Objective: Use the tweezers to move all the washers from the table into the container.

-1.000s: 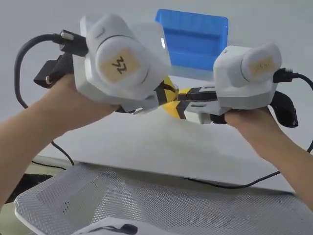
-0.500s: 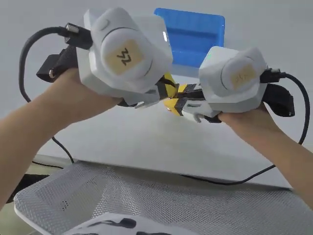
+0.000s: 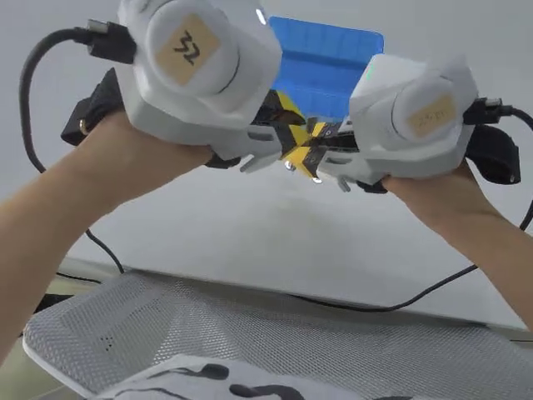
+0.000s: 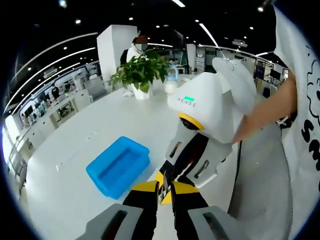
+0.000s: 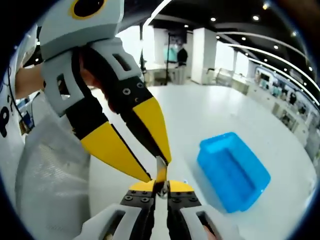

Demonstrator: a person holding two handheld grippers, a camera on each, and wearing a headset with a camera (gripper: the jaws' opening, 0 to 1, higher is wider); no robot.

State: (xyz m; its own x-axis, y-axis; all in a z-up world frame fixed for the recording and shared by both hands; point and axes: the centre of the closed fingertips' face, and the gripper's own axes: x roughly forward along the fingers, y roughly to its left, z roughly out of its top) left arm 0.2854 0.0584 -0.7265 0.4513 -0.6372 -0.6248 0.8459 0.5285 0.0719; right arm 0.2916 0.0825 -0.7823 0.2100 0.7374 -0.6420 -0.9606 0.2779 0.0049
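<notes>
Right gripper view has the right gripper (image 5: 161, 187) with its jaws drawn almost together on a thin sliver of bright metal, which by the task is most likely the tweezers (image 5: 161, 172). The sliver stands up from between the yellow tips. The left gripper (image 5: 158, 170) comes in from the upper left, and its two yellow tips sit on either side of the same sliver. In the left gripper view its jaws leave only a narrow slit, but whether they actually pinch the metal cannot be told.

The tweezers look light, stiff and smooth, so they would probably slip or twist if pinched near one end. A hold across the flat of both legs at mid-length seems safest, firm enough to stop rotation yet still able to squeeze the points shut. Washers, being small, flat and hard, would best be nipped across the rim.

Seen from the head view, both grippers are held up above the white tabletop (image 3: 250, 233), nose to nose, each body wrapped by a hand and the forearms rising from the lower corners. The blue container (image 3: 366, 50) rests on the tabletop just beyond the meeting tips, open side up.
</notes>
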